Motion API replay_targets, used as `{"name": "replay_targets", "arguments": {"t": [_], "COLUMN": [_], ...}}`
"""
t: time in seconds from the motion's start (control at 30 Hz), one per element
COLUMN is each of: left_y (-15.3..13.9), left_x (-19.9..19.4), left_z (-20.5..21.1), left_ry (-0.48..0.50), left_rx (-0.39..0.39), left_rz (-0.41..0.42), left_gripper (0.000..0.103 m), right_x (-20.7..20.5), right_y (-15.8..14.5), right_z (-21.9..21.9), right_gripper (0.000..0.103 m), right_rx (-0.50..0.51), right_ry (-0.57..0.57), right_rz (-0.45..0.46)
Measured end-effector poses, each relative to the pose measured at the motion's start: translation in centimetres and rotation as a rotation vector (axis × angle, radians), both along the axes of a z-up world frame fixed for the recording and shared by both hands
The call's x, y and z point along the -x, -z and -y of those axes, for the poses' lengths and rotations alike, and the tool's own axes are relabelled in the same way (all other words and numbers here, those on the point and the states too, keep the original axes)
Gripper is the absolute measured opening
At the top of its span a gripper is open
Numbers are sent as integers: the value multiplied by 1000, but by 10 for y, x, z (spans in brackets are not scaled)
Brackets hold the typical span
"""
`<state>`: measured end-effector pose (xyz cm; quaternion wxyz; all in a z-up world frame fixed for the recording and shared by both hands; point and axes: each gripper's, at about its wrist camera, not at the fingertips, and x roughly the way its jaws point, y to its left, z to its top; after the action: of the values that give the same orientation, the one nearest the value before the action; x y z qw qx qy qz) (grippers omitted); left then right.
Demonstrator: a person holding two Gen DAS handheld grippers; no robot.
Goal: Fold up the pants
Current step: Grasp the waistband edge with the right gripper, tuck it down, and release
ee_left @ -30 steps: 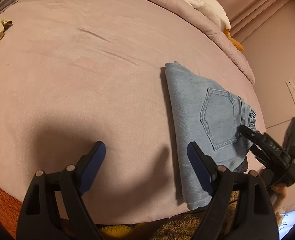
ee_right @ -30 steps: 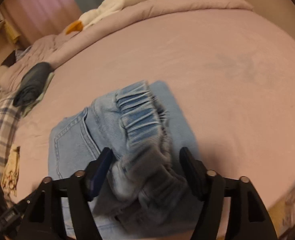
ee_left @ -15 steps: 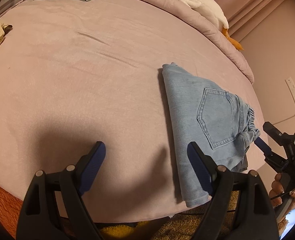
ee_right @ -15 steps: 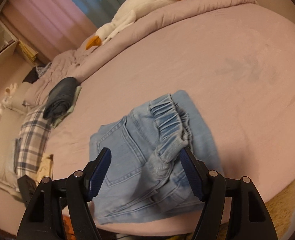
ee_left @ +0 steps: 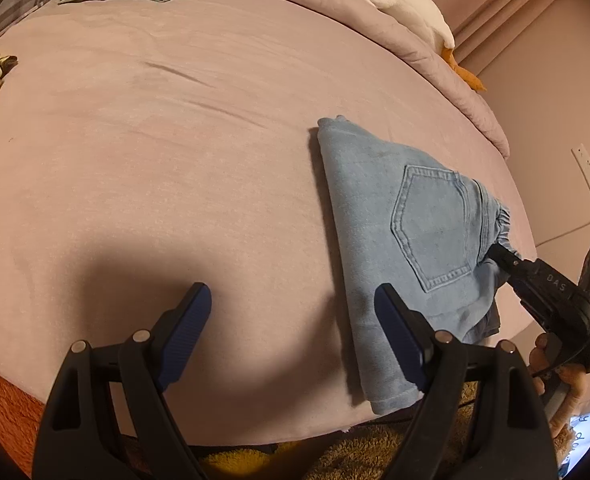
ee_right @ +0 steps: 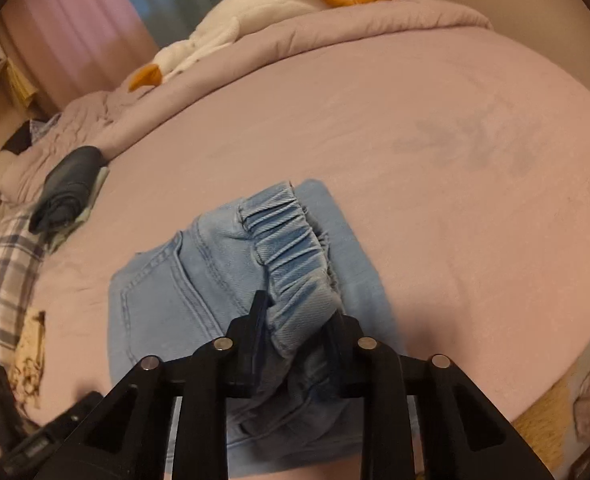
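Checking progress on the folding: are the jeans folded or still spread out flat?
Folded. The jeans lie as a compact layered stack on the bed, right gripper shut on their elastic waistband.

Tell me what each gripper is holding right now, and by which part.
The right gripper is shut on the folded jeans, pinching the gathered elastic waistband. The left gripper is open and holds nothing.

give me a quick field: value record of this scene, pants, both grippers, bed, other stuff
pants: light blue jeans, folded, back pocket up, lying near the bed's edge
right gripper: shut on the elastic waistband
left gripper: open, empty, over bare sheet beside the jeans
surface: pink bed
other items: plush goose, folded dark clothes at the far side
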<state>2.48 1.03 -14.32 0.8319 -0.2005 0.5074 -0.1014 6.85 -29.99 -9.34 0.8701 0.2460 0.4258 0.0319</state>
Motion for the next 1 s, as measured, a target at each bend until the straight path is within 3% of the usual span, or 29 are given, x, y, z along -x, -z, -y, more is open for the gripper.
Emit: {"name": "replay_targets", "arguments": {"t": [0.23, 0.47, 0.73, 0.77, 0.83, 0.9, 1.0], "left_y": [-2, -2, 0, 0, 0, 0, -1], "left_x": [0, 0, -2, -3, -2, -3, -4], "left_z": [7, 16, 25, 26, 28, 31, 33], "left_ry": [18, 55, 87, 91, 97, 103, 108], "left_rx": [-1, -1, 0, -1, -5, -9, -8], "left_rz": [7, 14, 17, 17, 17, 18, 29], "left_gripper": [83, 83, 83, 83, 83, 84, 87], "right_x": [35, 23, 21, 21, 23, 29, 32], "right_y": [-27, 19, 13, 12, 11, 11, 10], "right_z": [15, 16, 14, 13, 17, 24, 34], "right_gripper": [22, 22, 23, 26, 54, 72, 89], "right_rx": [-55, -11, 14, 18, 43, 49, 1], "right_ry": [-20, -34, -47, -47, -21, 15, -12], "right_rz": [120, -29, -25, -27, -48, -54, -22]}}
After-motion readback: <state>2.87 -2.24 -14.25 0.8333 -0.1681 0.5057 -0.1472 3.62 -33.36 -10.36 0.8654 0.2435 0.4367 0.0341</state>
